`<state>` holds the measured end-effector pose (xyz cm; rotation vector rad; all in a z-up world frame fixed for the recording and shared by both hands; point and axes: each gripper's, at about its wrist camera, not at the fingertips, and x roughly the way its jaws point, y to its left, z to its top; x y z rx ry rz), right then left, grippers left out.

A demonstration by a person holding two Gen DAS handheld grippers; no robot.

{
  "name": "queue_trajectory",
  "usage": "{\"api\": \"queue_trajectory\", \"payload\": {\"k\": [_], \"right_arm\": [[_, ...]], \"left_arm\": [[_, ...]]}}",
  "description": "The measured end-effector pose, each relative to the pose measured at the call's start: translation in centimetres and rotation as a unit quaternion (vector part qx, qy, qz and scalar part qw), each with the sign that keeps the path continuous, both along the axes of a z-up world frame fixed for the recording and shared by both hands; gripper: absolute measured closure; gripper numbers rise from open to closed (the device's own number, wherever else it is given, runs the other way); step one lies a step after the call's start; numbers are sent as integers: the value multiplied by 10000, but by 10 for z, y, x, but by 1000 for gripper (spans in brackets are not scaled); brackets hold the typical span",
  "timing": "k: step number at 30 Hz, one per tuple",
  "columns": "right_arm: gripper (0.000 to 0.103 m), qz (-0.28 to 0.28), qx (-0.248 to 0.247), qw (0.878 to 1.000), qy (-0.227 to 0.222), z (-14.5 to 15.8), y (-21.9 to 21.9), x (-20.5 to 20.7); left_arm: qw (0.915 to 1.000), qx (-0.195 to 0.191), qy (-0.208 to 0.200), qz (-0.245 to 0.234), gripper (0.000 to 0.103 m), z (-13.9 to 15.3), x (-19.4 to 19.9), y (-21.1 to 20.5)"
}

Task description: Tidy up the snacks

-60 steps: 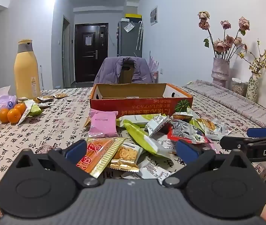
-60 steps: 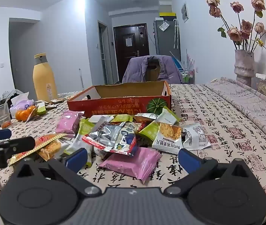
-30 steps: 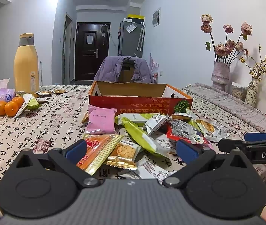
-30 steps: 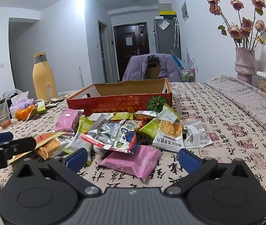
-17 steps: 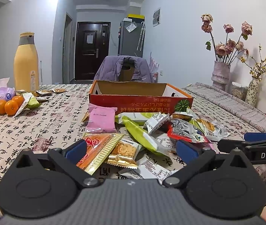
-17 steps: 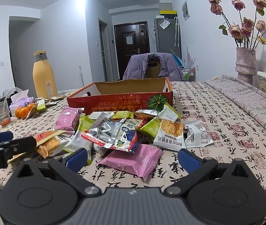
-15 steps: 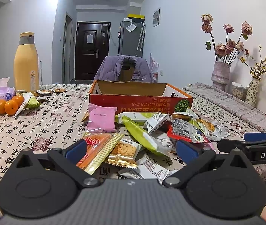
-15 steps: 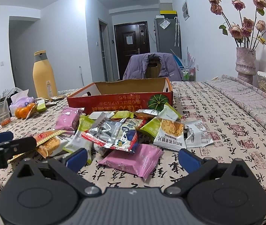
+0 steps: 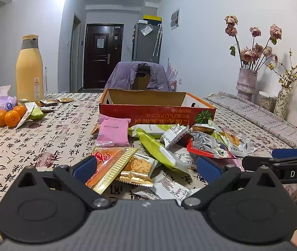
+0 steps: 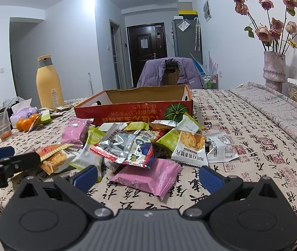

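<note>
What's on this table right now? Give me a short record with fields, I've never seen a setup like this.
Snacks: loose pile of packets on the tablecloth, in front of the box
Box: red cardboard box, open; inside not visible from here
Left gripper: open, holding nothing, low at the pile's near edge
Right gripper: open, holding nothing, pink packet between its fingers
Side items: yellow bottle, oranges, flower vase

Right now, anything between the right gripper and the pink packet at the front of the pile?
Nothing visible. The right gripper is open, and the pink packet lies flat on the tablecloth just ahead of it. One snag: the red-edged silver packet overlaps its far edge.
</note>
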<state>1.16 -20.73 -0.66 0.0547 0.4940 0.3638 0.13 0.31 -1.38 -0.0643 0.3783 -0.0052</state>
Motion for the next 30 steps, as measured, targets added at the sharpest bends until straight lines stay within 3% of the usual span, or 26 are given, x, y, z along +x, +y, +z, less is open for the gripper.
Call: {"api": "queue_trajectory", "payload": {"k": [30], "right_arm": [[0,-8,-33,10000,64,-4,0,2]], "left_arm": [[10000,-28,23,2,0,-3,0,0]]}}
